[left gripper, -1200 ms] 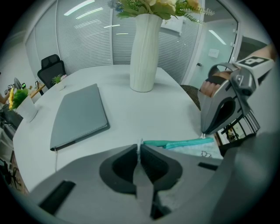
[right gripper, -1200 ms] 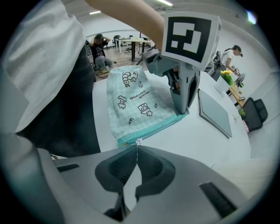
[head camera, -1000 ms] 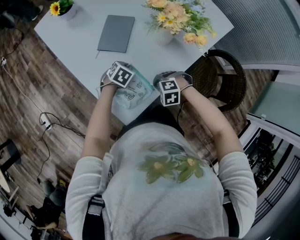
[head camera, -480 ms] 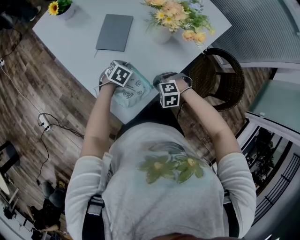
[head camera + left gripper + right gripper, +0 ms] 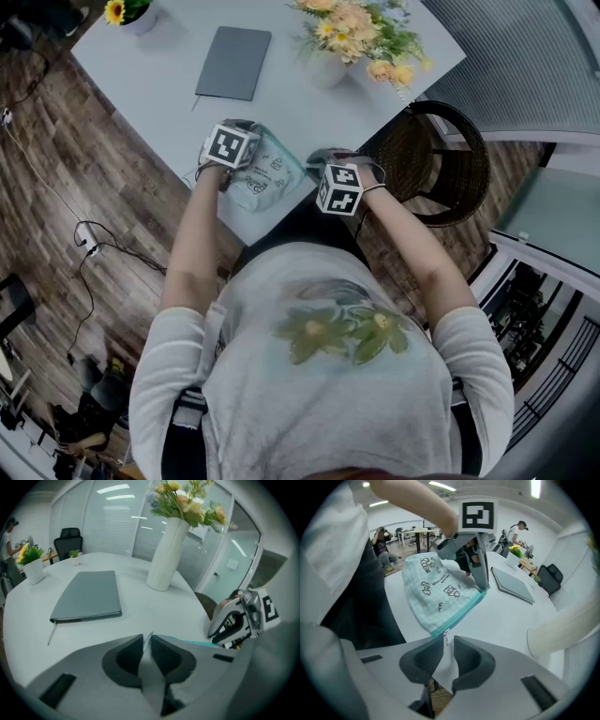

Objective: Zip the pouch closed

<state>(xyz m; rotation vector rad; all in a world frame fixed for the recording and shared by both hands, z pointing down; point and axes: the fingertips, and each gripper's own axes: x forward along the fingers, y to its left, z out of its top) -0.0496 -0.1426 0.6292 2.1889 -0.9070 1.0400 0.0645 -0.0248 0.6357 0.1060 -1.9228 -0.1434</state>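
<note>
Both hands angled steeply down, left gripper clamped on pouch at table edge, right gripper jaws opening around zipper pull, notebook and vase well behind.

The pouch is looking like soft checked cloth. The counter is looking smooth and matt. The floor is showing wood boards.

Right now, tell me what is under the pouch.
Only the white table shows beneath the pouch, near the table's corner. The patch directly below the fabric is covered; anything there is hidden.
</note>
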